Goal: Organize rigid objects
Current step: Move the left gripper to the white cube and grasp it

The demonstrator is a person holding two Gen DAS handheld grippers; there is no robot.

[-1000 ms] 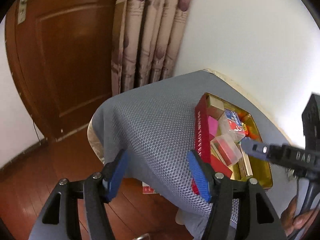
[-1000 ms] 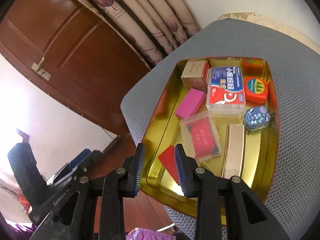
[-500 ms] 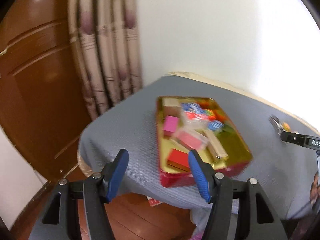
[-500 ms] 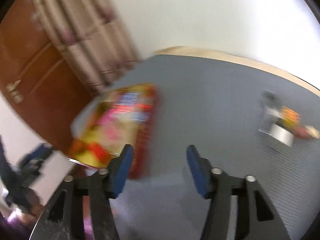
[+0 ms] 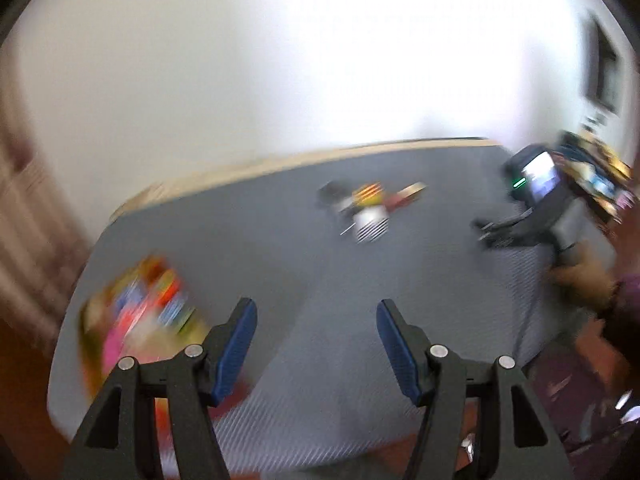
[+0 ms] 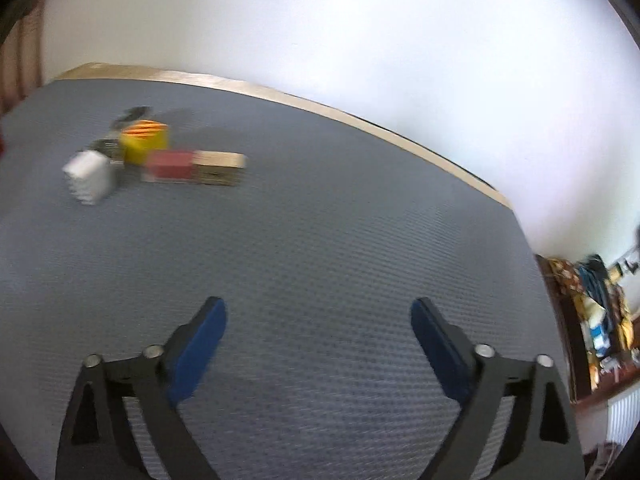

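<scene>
Two Empty Claws Above the Grey Tabletop

Two claws are mine, and neither grips anything. My left claw [image 5: 316, 344] has its blue fingers [image 5: 236, 344] set a moderate way apart, with only the grey cloth of the tabletop [image 5: 340, 280] showing between them. My right claw [image 6: 318, 344] has just been opening, and its blue fingers [image 6: 200, 348] now stand wide, again with bare grey cloth between them.

I take the small pile of loose things as my landmark. From my right wrist it lies well ahead and to the left of the claw, not touching it: a white block [image 6: 88, 176] at the near left, a yellow box [image 6: 144, 140] with orange stripes on top just behind it, a red and tan box [image 6: 192, 166] lying flat just to the right of the yellow one, and a dark thing [image 6: 132, 114] at the far side that I cannot make out. From my left wrist the same pile [image 5: 368, 208] sits ahead and slightly right of the claw, near the far edge of the tabletop.

Well to the left of the pile, at the tabletop's near left corner, is the gold tray [image 5: 86, 320] full of coloured packets [image 5: 160, 300], badly blurred, just beside my left claw's left finger. To the right of the pile my right claw's black body [image 5: 536, 200] shows in my hand [image 5: 580, 276]. A white wall [image 6: 360, 40] rises behind the pile.
</scene>
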